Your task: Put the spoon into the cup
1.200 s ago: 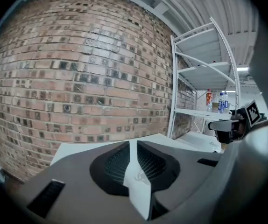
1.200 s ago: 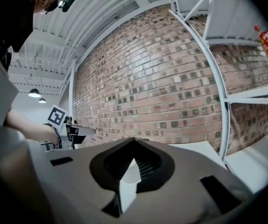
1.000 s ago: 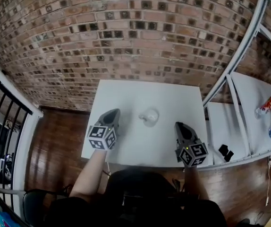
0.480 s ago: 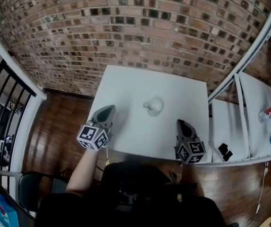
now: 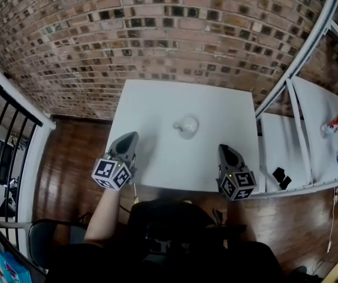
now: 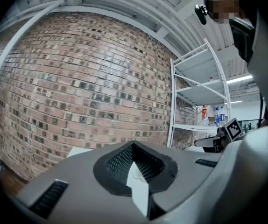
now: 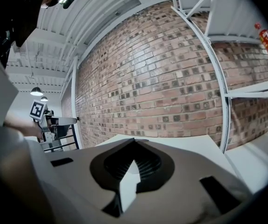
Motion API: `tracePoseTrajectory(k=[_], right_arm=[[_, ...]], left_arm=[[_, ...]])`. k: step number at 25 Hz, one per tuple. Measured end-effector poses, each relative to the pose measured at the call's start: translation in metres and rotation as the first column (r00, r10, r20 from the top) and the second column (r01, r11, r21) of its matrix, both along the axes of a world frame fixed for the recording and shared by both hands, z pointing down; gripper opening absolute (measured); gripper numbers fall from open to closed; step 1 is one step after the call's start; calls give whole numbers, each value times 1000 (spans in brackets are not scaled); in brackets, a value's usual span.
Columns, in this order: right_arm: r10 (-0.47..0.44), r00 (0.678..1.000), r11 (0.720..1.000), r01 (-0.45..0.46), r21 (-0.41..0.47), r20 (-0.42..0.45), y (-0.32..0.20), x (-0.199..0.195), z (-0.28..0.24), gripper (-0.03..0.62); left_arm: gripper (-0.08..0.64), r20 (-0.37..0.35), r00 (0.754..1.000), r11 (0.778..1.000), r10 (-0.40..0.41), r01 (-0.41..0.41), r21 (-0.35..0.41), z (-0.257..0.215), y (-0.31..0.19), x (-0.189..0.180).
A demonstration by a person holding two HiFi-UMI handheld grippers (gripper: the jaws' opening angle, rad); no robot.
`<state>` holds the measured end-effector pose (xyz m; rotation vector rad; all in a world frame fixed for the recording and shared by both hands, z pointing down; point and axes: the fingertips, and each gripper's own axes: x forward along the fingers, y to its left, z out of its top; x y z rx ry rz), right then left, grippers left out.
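Note:
A small clear cup (image 5: 186, 126) stands near the middle of the white table (image 5: 157, 99). I cannot make out a spoon anywhere; whether something lies in the cup is too small to tell. My left gripper (image 5: 130, 137) hovers over the table's near left edge, left of the cup and apart from it, jaws shut with nothing in them (image 6: 134, 145). My right gripper (image 5: 224, 149) is at the near right edge, right of the cup. Its jaws (image 7: 134, 140) meet at the tip and hold nothing.
A brick wall (image 5: 157, 34) rises behind the table. A white shelf rack (image 5: 298, 128) at the right carries bottles (image 5: 335, 123) and a black object (image 5: 281, 178). A black railing (image 5: 4, 134) stands at the left over a wooden floor (image 5: 75, 164).
My left gripper has drawn back and leftward, from over the table to its near left edge. The right gripper has hardly shifted. Both stay shut.

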<state>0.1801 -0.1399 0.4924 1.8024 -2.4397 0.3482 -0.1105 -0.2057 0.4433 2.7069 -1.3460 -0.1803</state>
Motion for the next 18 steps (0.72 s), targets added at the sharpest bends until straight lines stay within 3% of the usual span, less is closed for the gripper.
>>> tracePoseTrajectory(k=[18], right_arm=[[85, 996, 996, -85, 9, 14, 16, 24, 0, 3]], left_arm=[[5, -52, 998, 998, 34, -36, -44, 18, 4, 7]])
